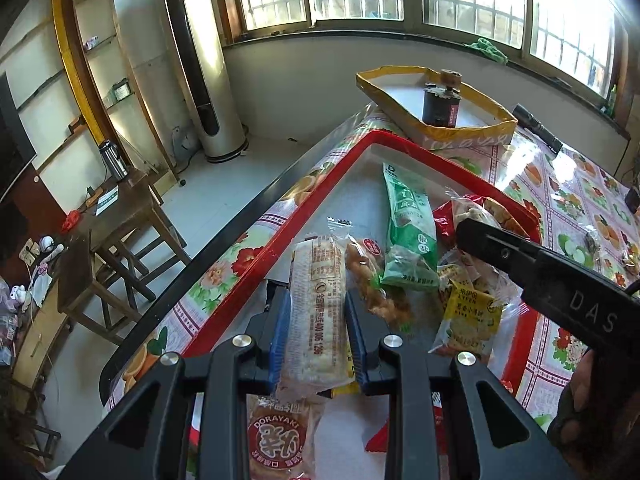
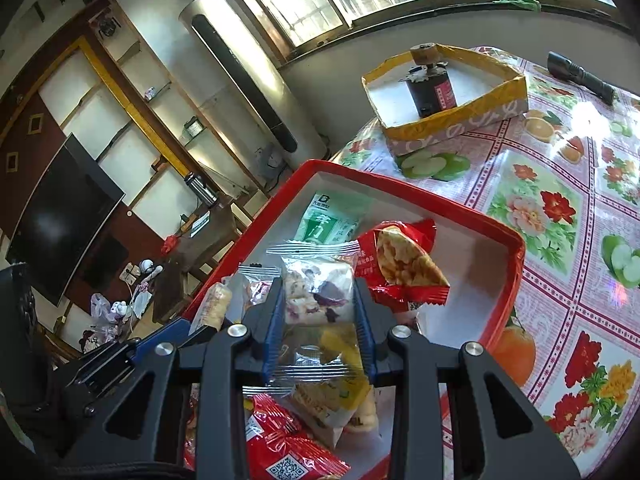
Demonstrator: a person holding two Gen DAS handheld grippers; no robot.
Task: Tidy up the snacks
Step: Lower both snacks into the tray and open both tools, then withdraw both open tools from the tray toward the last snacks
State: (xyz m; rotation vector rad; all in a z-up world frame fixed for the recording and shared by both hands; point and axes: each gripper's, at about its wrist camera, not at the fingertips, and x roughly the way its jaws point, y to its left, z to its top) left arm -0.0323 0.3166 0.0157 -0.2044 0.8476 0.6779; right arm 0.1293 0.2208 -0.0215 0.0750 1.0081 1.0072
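A red-rimmed white tray (image 1: 320, 184) (image 2: 472, 220) on the flowered table holds several wrapped snacks. My left gripper (image 1: 316, 300) is shut on a long pale rice-bar packet (image 1: 318, 300) above the tray's near left part. Beside it lie a twisted fried snack (image 1: 372, 280), a green packet (image 1: 408, 232) (image 2: 328, 220) and a yellow packet (image 1: 468, 320). My right gripper (image 2: 320, 292) is shut on a clear packet of nougat with purple bits (image 2: 316, 292), above the tray's middle. A red packet of crisp cakes (image 2: 404, 268) lies just to its right. The right gripper's body (image 1: 540, 272) crosses the left wrist view.
A yellow-edged cardboard box (image 1: 440, 120) (image 2: 452, 96) with a dark jar (image 2: 430, 88) stands beyond the tray. A black torch (image 2: 580, 76) lies at the table's far right. A Dorayaki packet (image 1: 280, 440) sits under the left gripper. The table edge drops off at the left.
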